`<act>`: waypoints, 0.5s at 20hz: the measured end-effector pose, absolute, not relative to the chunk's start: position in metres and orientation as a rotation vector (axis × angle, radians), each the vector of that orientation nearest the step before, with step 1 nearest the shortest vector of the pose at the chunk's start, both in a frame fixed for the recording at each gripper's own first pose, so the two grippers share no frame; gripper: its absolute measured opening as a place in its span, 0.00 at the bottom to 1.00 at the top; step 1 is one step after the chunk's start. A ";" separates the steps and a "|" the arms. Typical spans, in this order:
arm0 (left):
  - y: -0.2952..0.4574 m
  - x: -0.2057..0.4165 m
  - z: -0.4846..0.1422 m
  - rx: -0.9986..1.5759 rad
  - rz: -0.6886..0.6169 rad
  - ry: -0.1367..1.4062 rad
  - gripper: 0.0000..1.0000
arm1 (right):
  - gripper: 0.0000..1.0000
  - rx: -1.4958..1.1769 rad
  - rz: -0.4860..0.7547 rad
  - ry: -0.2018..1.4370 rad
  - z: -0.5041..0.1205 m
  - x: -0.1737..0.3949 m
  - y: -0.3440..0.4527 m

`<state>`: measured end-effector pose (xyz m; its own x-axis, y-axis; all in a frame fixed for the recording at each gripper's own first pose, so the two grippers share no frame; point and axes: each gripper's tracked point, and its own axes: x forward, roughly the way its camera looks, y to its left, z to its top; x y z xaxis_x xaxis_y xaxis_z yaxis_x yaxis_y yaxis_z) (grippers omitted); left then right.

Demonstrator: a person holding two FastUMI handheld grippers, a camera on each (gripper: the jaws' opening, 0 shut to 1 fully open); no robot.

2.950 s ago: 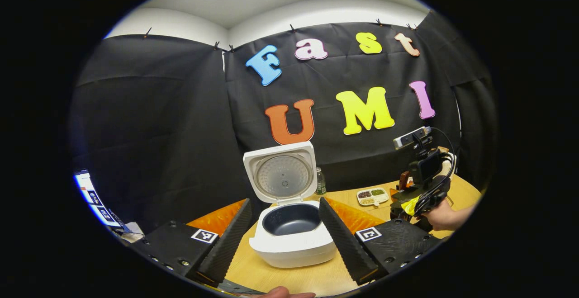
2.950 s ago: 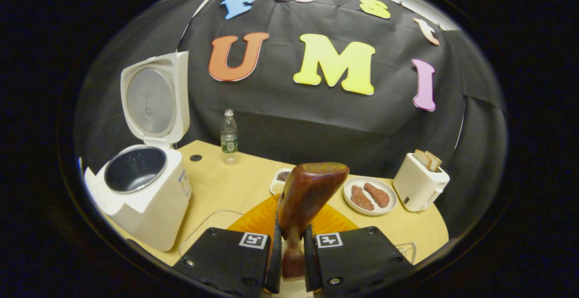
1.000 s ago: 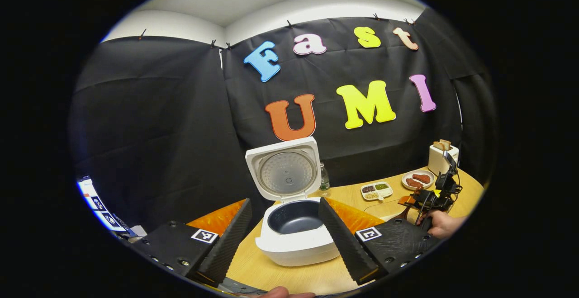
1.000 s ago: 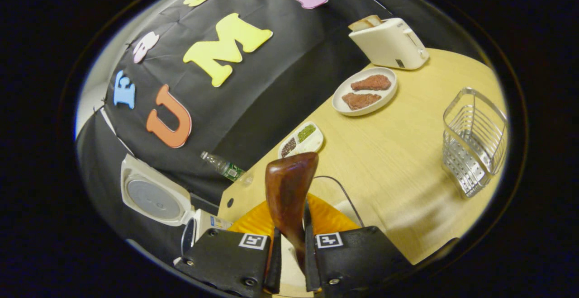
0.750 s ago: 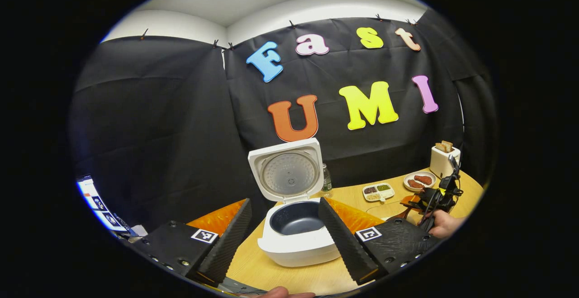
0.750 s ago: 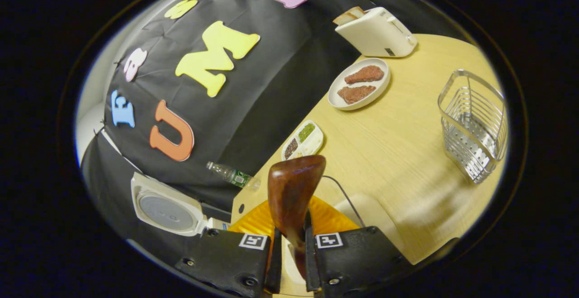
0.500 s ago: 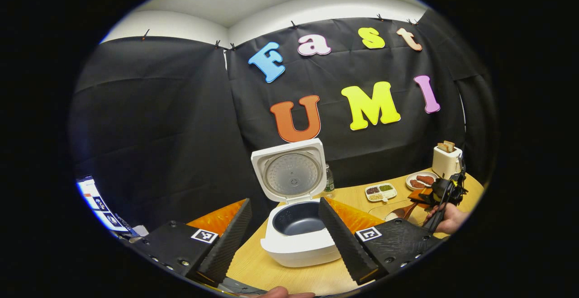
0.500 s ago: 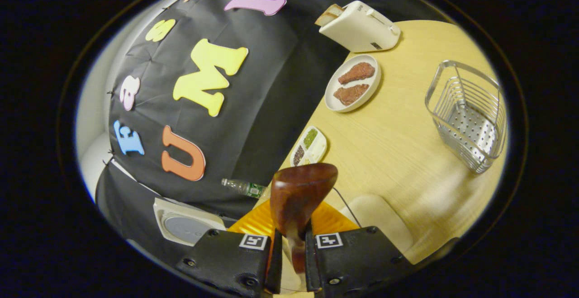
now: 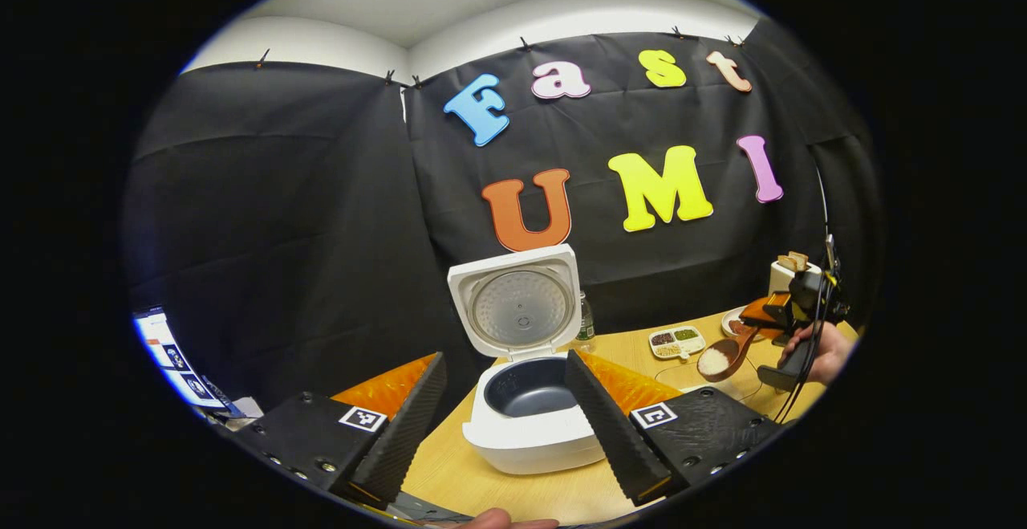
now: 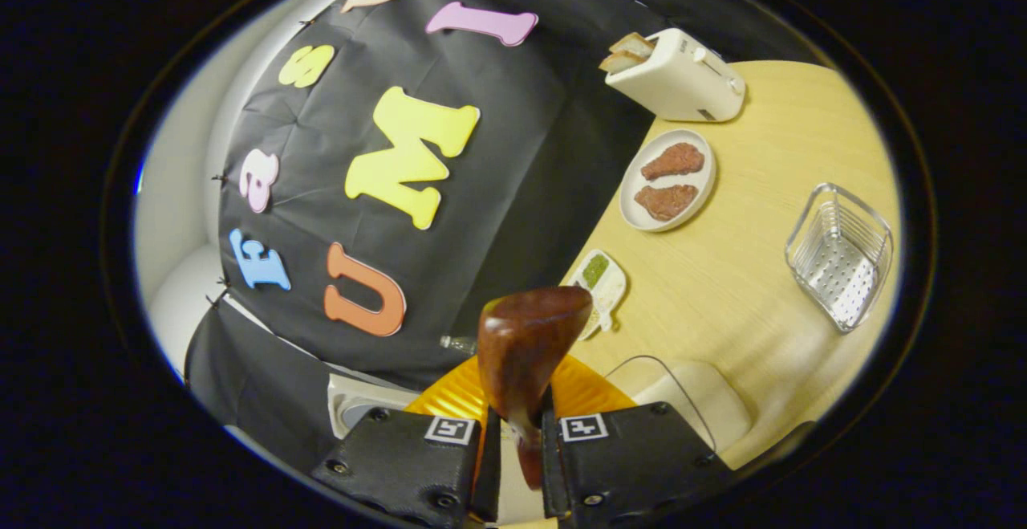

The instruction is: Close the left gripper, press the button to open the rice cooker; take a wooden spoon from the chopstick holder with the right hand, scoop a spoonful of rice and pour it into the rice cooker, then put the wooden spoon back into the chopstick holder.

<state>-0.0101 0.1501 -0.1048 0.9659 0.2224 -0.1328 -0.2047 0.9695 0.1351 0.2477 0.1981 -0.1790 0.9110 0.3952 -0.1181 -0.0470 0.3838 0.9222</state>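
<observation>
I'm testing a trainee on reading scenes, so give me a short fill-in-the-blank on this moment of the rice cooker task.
1. The rice cooker's lid stands ____.
2. The wooden spoon in the right gripper carries a load of ____.
3. The left gripper has its jaws ____, with nothing between them.
4. On the plate lie ____ brown pieces of food.

Missing words: open; rice; open; two

No legible text, brand or number. Square black-and-white marker tags [image 9: 360, 418] sit on the gripper bodies, patterns only. Water bottle label [image 9: 585, 327] and toaster [image 10: 682, 77] markings are too small to read.
</observation>
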 end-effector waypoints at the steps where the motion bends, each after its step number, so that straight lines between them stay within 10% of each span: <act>1: 0.151 -0.010 -0.105 0.119 0.221 0.148 0.95 | 0.25 1.152 0.309 0.331 -0.164 0.246 0.202; 10: 0.175 -0.026 -0.116 0.094 0.270 0.167 0.95 | 0.25 1.253 0.463 0.347 -0.077 0.241 0.299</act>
